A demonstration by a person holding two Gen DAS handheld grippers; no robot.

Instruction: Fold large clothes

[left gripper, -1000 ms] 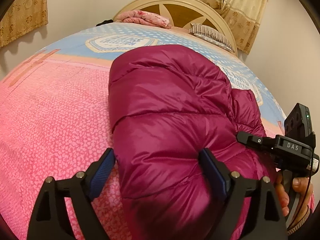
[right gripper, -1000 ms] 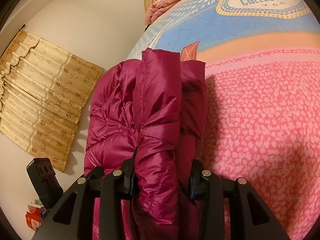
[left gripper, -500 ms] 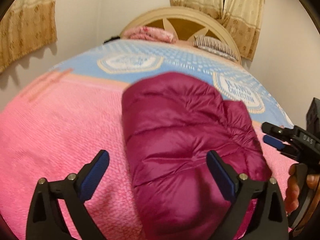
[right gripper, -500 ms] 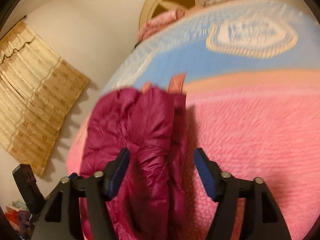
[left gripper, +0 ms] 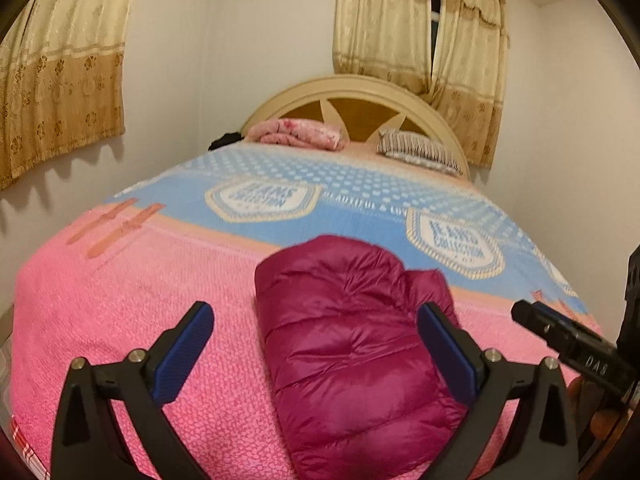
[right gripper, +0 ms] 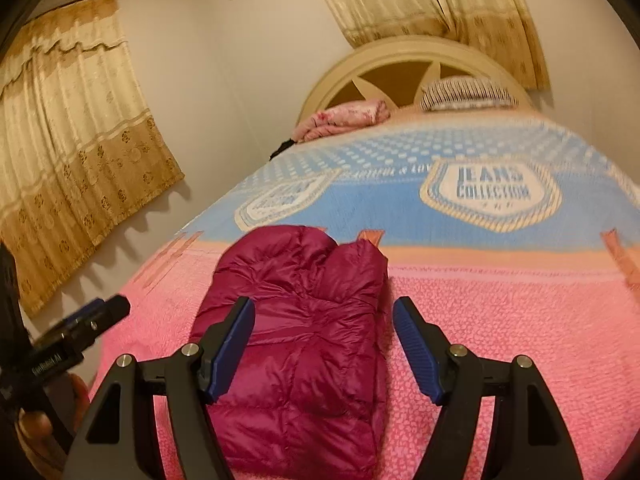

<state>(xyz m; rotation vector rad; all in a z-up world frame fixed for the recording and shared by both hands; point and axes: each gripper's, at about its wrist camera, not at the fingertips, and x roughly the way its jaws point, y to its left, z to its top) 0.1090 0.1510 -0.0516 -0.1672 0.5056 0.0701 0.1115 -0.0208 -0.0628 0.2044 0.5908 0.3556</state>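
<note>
A bedroom with pale walls holds one bed (left gripper: 120, 320) spread with a cover that is pink on the near half and light blue on the far half. One magenta puffer jacket (left gripper: 352, 352), folded into a thick bundle, lies on the pink part near the foot of the bed, its far end just short of the orange band where the blue begins. In the right wrist view the same jacket (right gripper: 300, 340) shows a second fold lying along its right side.

The left gripper (left gripper: 316, 344) hangs above the bundle with its jaws spread as wide as they go and nothing between the blue pads; the jacket lies below them, untouched. Its jaws are opening. The right gripper (right gripper: 324, 344) also hovers over the jacket with its jaws apart and empty. Each gripper shows at the edge of the other's view, gripped by a hand (right gripper: 36, 424).

Farther off, three badge prints can be counted on the blue half, though blur may hide more. At the head of the bed lie one folded pink floral blanket (left gripper: 298, 133) on the left and one striped pillow (left gripper: 416, 151) on the right, before a rounded cream headboard (left gripper: 356, 88). Two sets of gold curtains (left gripper: 60, 72) hang, one on the left wall and one behind the headboard.
</note>
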